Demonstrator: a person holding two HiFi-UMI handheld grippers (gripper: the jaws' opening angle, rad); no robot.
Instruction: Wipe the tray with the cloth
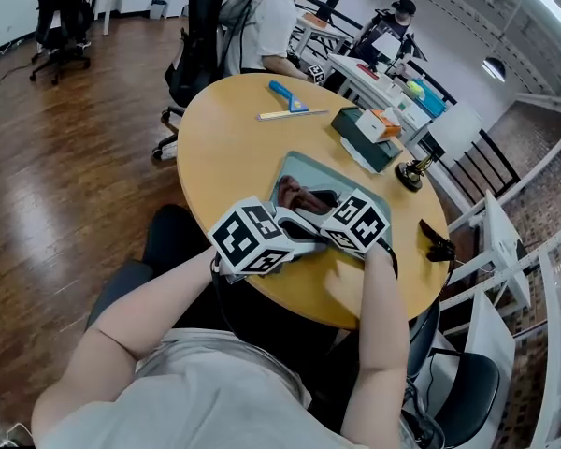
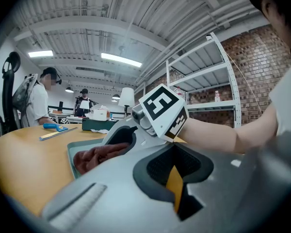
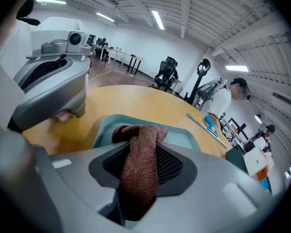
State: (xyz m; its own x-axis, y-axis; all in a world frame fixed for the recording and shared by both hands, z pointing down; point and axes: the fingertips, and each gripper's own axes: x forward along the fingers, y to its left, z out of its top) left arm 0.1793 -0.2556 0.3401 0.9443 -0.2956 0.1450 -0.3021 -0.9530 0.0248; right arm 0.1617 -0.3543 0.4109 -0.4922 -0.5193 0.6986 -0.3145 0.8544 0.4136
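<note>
A teal tray (image 1: pixel 304 166) lies on the round wooden table (image 1: pixel 224 148). A brown cloth (image 1: pixel 304 197) rests bunched on its near part. My right gripper (image 1: pixel 310 210) comes in from the right, shut on this cloth. In the right gripper view the cloth (image 3: pixel 140 164) runs up between the jaws of the right gripper (image 3: pixel 138 191) and out over the tray (image 3: pixel 184 137). My left gripper (image 1: pixel 294 237) sits by the tray's near left corner, off the tray. In the left gripper view only a thin slit shows between the jaws of the left gripper (image 2: pixel 177 188), and nothing is held.
At the table's far side lie a blue-handled scraper (image 1: pixel 285 96), a ruler (image 1: pixel 290 114) and a dark green box (image 1: pixel 369 134). A small black stand (image 1: pixel 411 174) and a black clip (image 1: pixel 437 243) sit near the right edge. People and office chairs are behind the table.
</note>
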